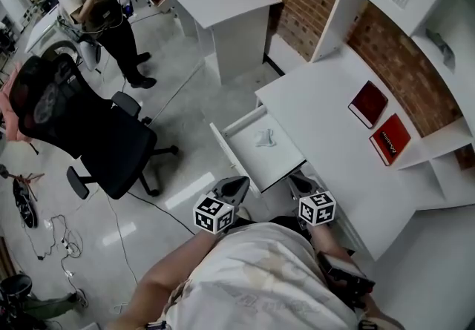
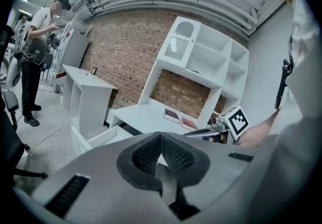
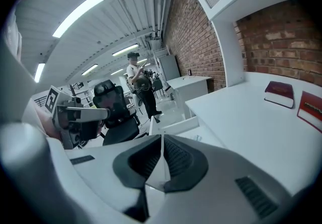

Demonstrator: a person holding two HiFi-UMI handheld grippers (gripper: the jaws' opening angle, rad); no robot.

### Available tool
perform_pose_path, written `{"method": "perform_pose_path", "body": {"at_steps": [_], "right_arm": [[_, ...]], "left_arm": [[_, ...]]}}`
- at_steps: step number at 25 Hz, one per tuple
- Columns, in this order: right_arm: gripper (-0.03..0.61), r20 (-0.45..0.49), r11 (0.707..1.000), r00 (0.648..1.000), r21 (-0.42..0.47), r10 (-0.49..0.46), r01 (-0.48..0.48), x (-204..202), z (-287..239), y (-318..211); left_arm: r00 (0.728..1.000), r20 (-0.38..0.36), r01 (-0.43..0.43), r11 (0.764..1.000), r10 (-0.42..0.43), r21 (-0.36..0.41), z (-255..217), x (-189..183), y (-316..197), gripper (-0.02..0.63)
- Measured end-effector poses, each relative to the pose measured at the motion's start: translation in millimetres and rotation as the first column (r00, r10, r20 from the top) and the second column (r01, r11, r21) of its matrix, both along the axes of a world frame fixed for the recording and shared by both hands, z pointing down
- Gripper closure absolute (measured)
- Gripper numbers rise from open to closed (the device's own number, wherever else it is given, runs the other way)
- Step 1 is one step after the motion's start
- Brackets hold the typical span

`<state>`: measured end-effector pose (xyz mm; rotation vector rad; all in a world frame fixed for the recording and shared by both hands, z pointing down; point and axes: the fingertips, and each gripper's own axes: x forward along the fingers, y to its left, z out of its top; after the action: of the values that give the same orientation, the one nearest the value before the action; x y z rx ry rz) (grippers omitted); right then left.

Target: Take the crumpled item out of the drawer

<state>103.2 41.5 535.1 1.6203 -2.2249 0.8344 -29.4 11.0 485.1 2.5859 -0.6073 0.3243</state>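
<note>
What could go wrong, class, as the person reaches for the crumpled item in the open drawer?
Both the left gripper and right gripper are shut; reaching in like that might only push the crumpled item away. The item is white on the white drawer, so its position may be misjudged.

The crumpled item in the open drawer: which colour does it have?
The crumpled item is white; the head view shows it best.

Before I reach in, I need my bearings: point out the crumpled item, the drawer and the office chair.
crumpled item (image 1: 265,138): head view, middle of the white wad.
drawer (image 1: 271,162): head view, bare floor beside it.
office chair (image 1: 111,147): head view, its black seat.
</note>
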Motion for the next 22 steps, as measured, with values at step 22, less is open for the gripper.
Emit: {"method": "perform_pose_path", "body": {"at_steps": [22], "right_arm": [[0.545,-0.057,0.996,0.998,-0.084,-0.034,0.029,-10,33,-64]], "left_arm": [[0.987,0.012,0.160,0.987,-0.160,-0.011,7,-46,-55,0.594]]}}
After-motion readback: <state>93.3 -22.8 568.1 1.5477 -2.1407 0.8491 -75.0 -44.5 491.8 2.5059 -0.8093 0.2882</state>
